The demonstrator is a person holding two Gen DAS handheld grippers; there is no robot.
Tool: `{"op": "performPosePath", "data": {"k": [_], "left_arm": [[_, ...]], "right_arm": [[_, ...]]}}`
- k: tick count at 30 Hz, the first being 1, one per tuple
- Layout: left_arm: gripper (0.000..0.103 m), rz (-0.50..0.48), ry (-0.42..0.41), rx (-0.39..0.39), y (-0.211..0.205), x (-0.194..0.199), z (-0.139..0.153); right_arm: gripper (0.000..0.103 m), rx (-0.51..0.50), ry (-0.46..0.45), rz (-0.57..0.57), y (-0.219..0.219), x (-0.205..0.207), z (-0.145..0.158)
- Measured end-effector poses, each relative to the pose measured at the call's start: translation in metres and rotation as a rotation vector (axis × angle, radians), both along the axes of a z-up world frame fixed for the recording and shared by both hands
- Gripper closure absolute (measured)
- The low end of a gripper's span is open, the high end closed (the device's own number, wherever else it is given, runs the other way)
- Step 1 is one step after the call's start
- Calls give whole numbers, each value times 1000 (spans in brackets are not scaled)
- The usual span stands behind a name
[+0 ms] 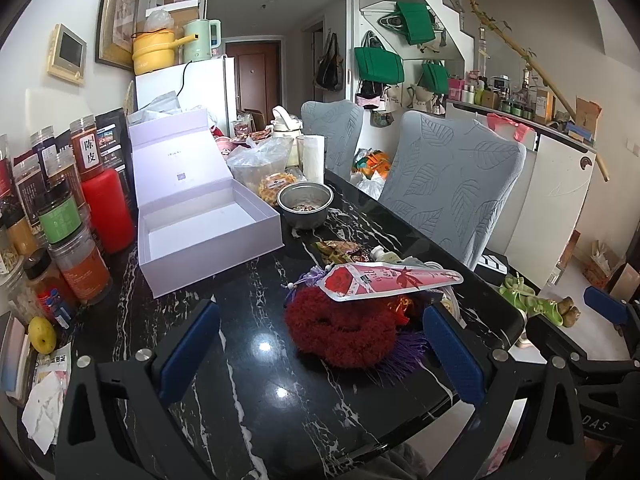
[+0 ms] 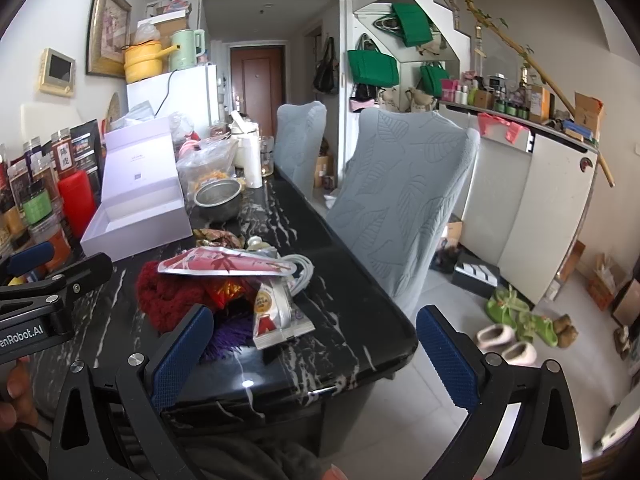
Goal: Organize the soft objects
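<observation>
We hold both grippers empty, fingers spread wide: the left gripper (image 1: 320,356) just short of one red fluffy bundle (image 1: 344,332), the right gripper (image 2: 316,354) near the tabletop (image 2: 352,320) corner. On the bundle lies one pink cone-shaped pouch (image 1: 392,280), one purple tuft (image 2: 226,340) beside it; one open lilac box (image 1: 204,232) and one metal bowl (image 1: 306,204) stand beyond

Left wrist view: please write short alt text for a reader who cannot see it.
An open left gripper hovers before a fluffy red object topped by a pink packet on a black marble table. An empty white box stands open behind.
</observation>
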State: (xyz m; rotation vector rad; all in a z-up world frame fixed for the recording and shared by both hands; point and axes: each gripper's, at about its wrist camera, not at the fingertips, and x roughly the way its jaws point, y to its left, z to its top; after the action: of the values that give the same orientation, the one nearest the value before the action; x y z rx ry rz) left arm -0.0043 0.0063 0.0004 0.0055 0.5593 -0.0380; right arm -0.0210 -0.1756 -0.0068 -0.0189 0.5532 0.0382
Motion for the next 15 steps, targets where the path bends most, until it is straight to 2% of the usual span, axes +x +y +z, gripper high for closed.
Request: {"op": "performPosePath", "data": {"k": [15], "left_arm": [[0,1,6,-4,1,-1,-3]], "right_arm": [[0,-2,4,2,2,1,-2]]}}
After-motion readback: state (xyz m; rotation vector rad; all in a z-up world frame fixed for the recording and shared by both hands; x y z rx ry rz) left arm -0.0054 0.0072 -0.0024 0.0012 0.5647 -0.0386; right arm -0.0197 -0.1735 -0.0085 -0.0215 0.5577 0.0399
